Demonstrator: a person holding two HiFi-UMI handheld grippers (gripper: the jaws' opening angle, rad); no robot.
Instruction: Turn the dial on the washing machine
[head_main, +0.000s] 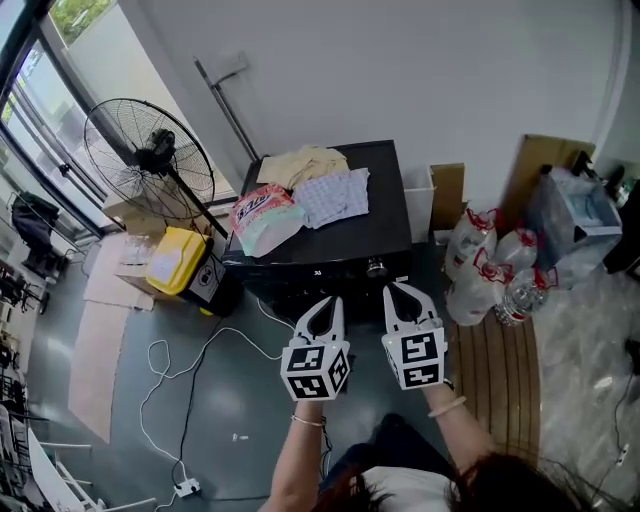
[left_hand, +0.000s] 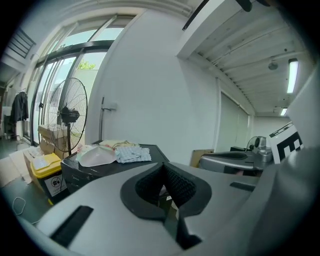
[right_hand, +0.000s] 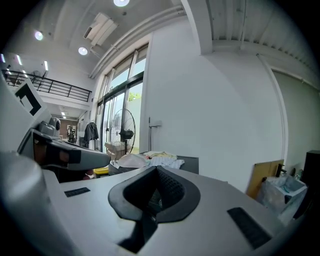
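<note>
Washing machine (head_main: 385, 215): black, box-shaped, with a flat dark top. It stands upright on the grey floor (head_main: 230, 390), its back close to the white wall (head_main: 400, 70), straight ahead of me.

Dial (head_main: 376, 267): one small round silvery knob on the narrow front control strip (head_main: 320, 272), just under the top's front edge, toward the right end. I cannot read its setting; it shows too small.
</note>
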